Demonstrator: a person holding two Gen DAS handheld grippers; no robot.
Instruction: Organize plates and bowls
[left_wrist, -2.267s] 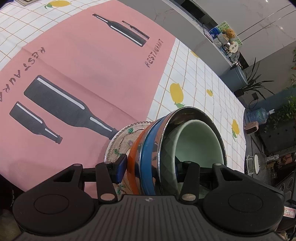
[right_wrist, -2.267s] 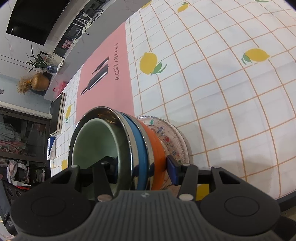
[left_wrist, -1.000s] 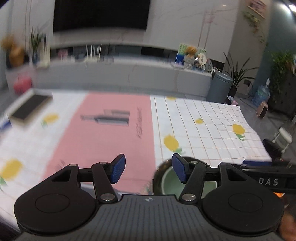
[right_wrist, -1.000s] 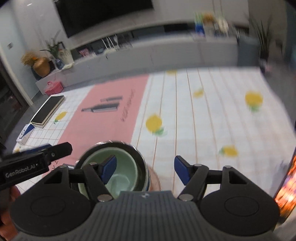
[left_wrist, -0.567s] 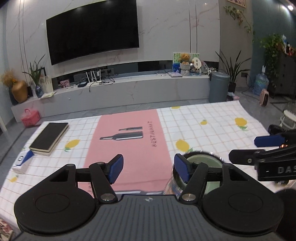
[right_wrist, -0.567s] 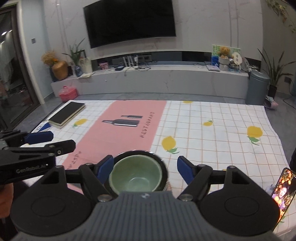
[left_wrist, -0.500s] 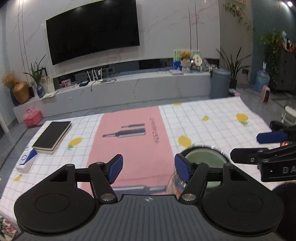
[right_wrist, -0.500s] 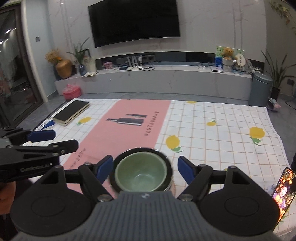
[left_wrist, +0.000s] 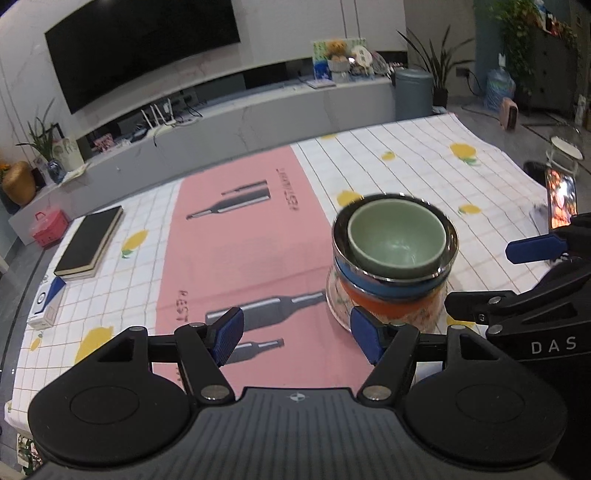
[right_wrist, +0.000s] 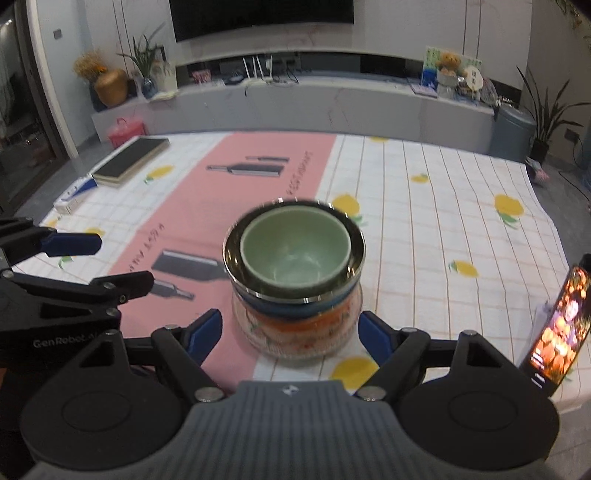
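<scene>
A stack of dishes stands upright on the tablecloth: a green bowl (left_wrist: 396, 236) (right_wrist: 294, 253) sits in a steel bowl (left_wrist: 448, 254) (right_wrist: 356, 258), over a blue bowl (left_wrist: 388, 286) and an orange bowl (left_wrist: 384, 309), on a patterned plate (left_wrist: 338, 308) (right_wrist: 295, 341). My left gripper (left_wrist: 297, 339) is open and empty, just left of and in front of the stack. My right gripper (right_wrist: 290, 332) is open and empty, its fingers either side of the stack's near base, apart from it.
A pink runner (left_wrist: 240, 240) printed with bottles lies on the lemon-checked tablecloth (right_wrist: 443, 206). A dark book (left_wrist: 88, 242) and a small blue-and-white box (left_wrist: 46, 308) lie at the left edge. A lit phone (right_wrist: 556, 328) stands at the right edge.
Both grippers let go of the tilted stack and drew back and up. The stack now stands upright on the table. Both pairs of fingers are open.
</scene>
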